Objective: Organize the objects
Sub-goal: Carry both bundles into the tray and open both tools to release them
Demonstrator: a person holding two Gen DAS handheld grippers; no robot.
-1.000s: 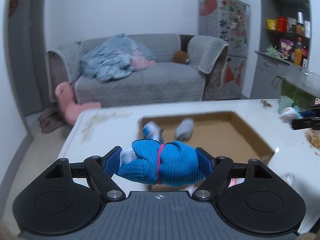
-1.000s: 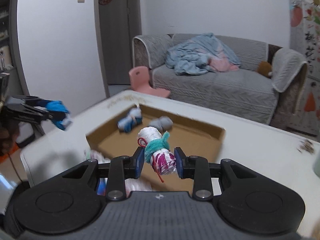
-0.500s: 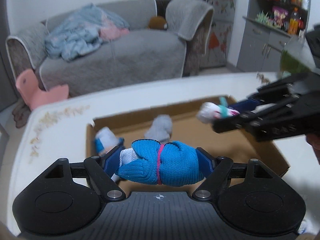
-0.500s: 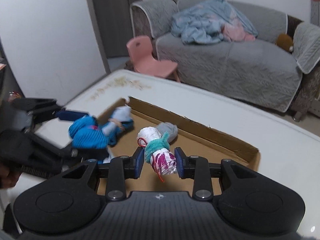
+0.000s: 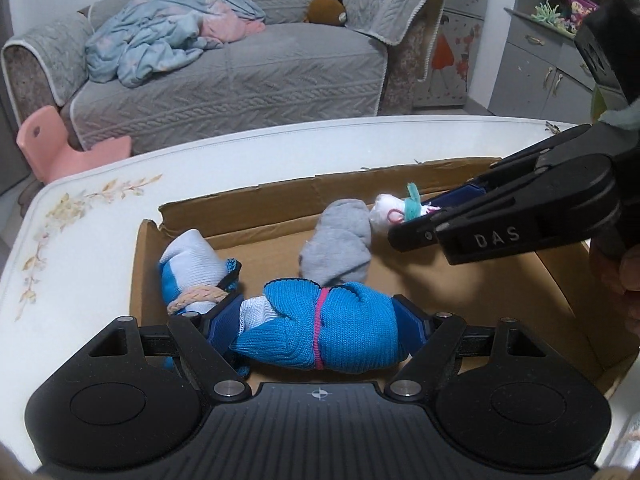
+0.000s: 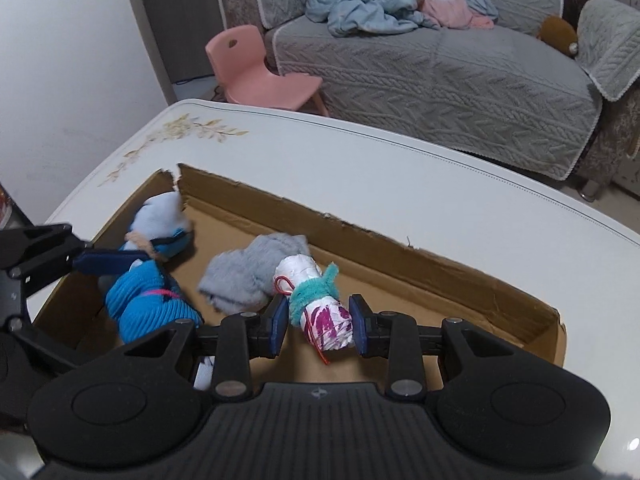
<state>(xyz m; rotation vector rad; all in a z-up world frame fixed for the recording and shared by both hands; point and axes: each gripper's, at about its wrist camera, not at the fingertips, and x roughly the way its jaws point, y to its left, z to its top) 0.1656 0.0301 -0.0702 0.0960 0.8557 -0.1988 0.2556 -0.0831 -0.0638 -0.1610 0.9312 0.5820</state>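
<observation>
Both down and forward since a second ago: left gripper [image 5: 320,330], gripping the blue sock roll [image 5: 320,332], now low over the cardboard box [image 5: 440,172], just short of the grey sock bundle [image 5: 336,244]. Right gripper [image 6: 318,326], clamping the white roll [image 6: 320,312], now inside the box rim, beside that grey bundle, close to the left tongs.

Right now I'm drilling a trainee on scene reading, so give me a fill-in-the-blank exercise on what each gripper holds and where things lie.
The left gripper is shut on a ____ sock roll.
The right gripper holds a white sock roll tied with a ____ band.
The loose grey sock lies inside the ____ box.

Missing words: blue; teal; cardboard
</observation>
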